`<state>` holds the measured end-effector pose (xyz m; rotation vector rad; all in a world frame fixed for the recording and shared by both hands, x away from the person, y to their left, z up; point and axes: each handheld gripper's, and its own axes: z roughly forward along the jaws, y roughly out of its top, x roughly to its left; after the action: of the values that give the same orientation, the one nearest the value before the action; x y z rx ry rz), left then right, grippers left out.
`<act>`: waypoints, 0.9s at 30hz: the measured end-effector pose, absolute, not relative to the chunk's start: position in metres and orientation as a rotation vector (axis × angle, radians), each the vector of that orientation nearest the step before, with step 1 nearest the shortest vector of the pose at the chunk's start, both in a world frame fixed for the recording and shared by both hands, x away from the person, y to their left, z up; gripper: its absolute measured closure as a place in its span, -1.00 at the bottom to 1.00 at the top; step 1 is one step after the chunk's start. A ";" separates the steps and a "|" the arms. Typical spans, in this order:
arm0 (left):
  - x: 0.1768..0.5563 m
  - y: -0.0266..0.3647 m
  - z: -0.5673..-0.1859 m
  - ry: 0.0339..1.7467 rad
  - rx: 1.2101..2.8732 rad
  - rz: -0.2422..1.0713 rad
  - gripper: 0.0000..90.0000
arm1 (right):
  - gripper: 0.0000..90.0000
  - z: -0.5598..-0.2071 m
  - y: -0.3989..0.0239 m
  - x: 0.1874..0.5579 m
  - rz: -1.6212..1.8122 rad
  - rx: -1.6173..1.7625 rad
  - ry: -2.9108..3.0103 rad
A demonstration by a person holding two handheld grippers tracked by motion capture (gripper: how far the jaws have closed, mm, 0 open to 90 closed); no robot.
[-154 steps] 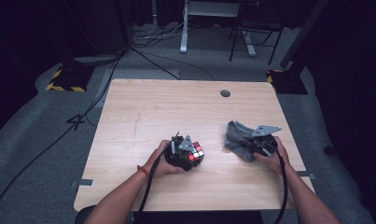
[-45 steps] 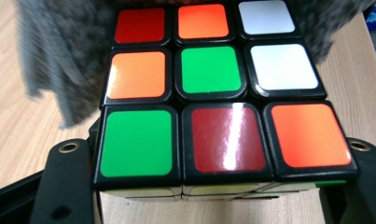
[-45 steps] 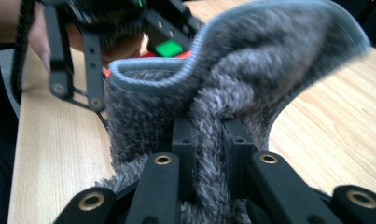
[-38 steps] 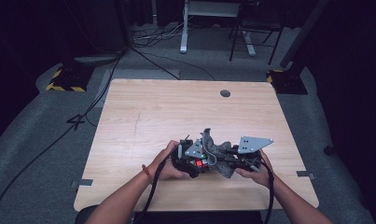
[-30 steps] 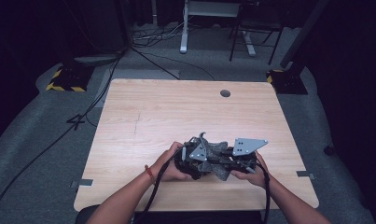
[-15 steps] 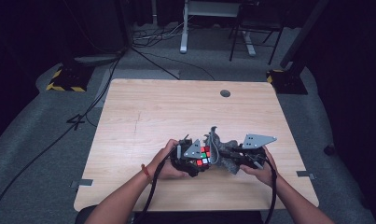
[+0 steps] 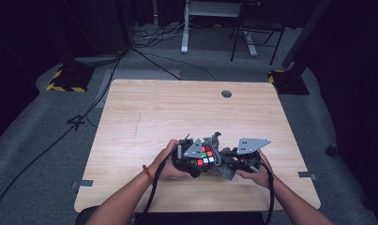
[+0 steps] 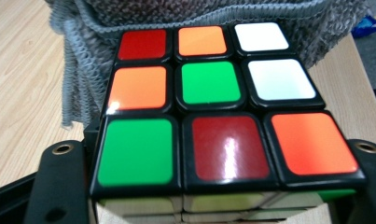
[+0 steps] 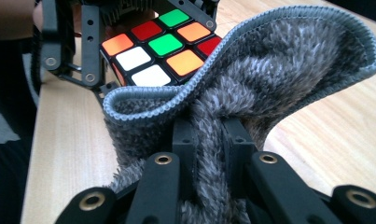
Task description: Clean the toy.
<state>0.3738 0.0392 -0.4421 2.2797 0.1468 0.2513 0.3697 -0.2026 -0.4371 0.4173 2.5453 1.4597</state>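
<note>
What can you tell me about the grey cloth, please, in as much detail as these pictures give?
The grey cloth is a fluffy, towel-like piece with a ribbed, stitched hem. The right tool has its jaws shut on a bunched fold of it, so its free edge curls up in a loose arch above the wooden table. It lies against the far side of the puzzle cube, which sits between the left tool's jaws.

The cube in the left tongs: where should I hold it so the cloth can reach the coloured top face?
Grip the cube by two opposite side faces, low down, coming from the person's side. Its top face lies flat and bare, and the grey cloth in the right tongs comes in from the far edge, so side holds leave that face free.
</note>
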 end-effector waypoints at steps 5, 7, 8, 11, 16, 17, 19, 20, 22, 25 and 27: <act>0.370 0.031 -0.450 0.107 2.354 0.252 -0.27 | 0.77 -0.430 -0.203 0.363 1.530 0.364 2.533; 0.369 0.027 -0.452 0.080 2.369 0.252 -0.26 | 0.77 -0.430 -0.198 0.359 1.497 0.330 2.549; 0.368 0.027 -0.453 0.081 2.371 0.259 -0.26 | 0.77 -0.431 -0.196 0.358 1.478 0.323 2.548; 0.371 0.030 -0.452 0.098 2.356 0.249 -0.26 | 0.77 -0.432 -0.200 0.361 1.483 0.357 2.539; 0.374 0.035 -0.447 0.131 2.304 0.236 -0.26 | 0.77 -0.436 -0.208 0.370 1.433 0.438 2.552; 0.373 0.035 -0.446 0.126 2.304 0.239 -0.26 | 0.77 -0.439 -0.207 0.371 1.402 0.444 2.568; 0.373 0.036 -0.445 0.131 2.304 0.250 -0.26 | 0.77 -0.445 -0.207 0.373 1.327 0.451 2.592; 0.373 0.037 -0.445 0.135 2.303 0.247 -0.26 | 0.77 -0.448 -0.208 0.376 1.339 0.474 2.601; 0.373 0.038 -0.444 0.134 2.299 0.254 -0.26 | 0.77 -0.450 -0.208 0.379 1.313 0.498 2.620; 0.373 0.039 -0.440 0.137 2.281 0.263 -0.26 | 0.77 -0.456 -0.210 0.383 1.242 0.518 2.635; 0.373 0.041 -0.437 0.129 2.260 0.251 -0.26 | 0.77 -0.457 -0.212 0.385 1.263 0.546 2.653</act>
<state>0.3730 0.0412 -0.4368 2.2597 0.1290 0.2515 0.3850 -0.2117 -0.4573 0.5461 2.6529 1.2635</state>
